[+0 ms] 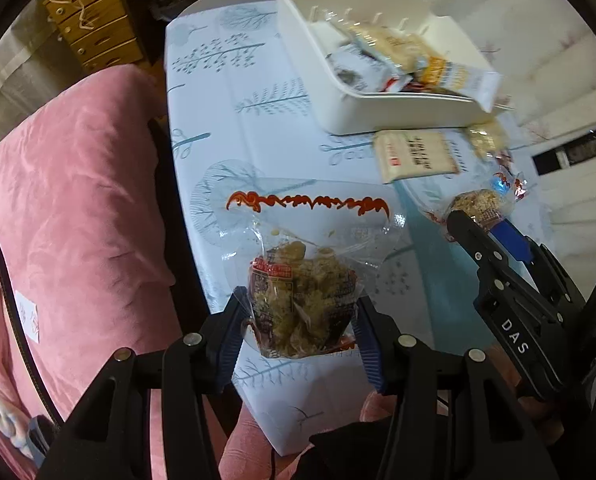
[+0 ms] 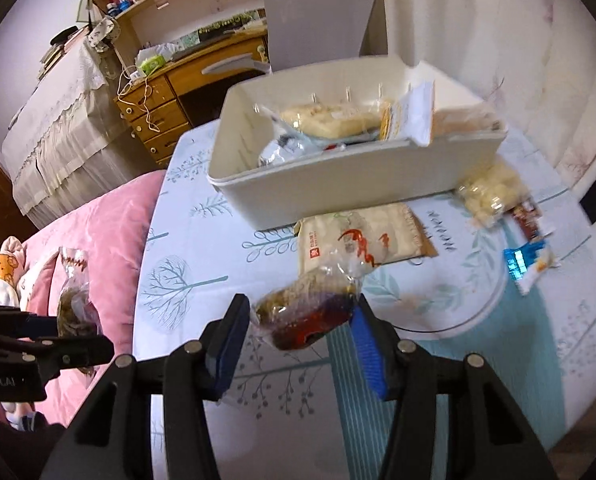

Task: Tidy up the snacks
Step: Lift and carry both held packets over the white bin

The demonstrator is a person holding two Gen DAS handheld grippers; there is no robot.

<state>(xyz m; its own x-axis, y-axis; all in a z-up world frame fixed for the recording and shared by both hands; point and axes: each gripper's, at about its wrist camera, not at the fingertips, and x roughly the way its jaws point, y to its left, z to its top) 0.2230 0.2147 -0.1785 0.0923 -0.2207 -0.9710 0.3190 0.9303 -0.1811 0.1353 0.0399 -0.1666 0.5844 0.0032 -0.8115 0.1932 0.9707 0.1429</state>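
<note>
Left tool (image 1: 300,322) clenched on a clear-bagged snack (image 1: 302,304), held above the counter (image 1: 225,92). Right tool (image 2: 300,334) gripped a second bagged snack (image 2: 306,312), likewise aloft. White bin (image 2: 338,184) stood beyond, part-filled. Best carried over the near rim, lowered into bare space, one at a time, then released without snagging loose plastic tails.

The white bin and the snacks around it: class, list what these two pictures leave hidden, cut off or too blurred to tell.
- White bin, right wrist view: its near wall hides the floor and whatever lies under the top packets.
- Bin, left wrist view: motion blur makes the packet labels unreadable.
- Brown packet, right wrist view: blurred, print illegible.
- Clear snack bag in the left gripper: its lower end is hidden behind the fingers.
</note>
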